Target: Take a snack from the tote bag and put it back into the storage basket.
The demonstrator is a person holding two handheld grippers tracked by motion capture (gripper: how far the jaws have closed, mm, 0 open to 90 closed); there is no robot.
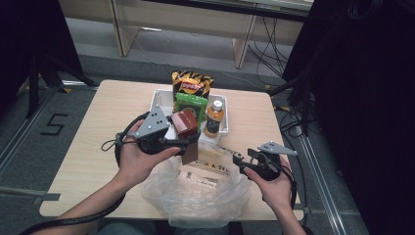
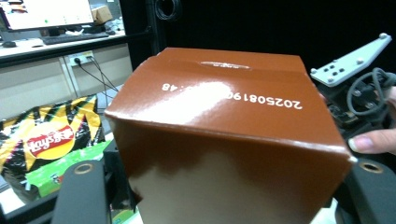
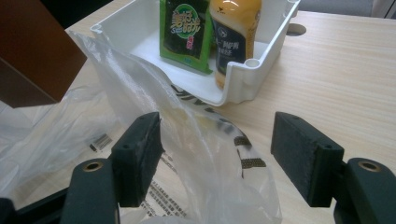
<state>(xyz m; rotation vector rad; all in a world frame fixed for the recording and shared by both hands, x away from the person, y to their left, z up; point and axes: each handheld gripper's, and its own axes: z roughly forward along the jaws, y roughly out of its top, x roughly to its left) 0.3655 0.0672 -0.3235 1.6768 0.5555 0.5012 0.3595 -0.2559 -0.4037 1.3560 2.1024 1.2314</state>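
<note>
Three snacks in white tray (image 1: pixel 223 128)

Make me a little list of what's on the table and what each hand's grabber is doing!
Left gripper: fingers shut on a brown box, held above the bag.
Right gripper: fingers open; the rim of the clear plastic bag runs between them, pads not pressing it.
White bin: on the wooden table, behind the bag.
In the bin: yellow-black chips bag, green packet, bottle of orange drink, second brown box.
Likely next: the held box goes into the bag.
</note>
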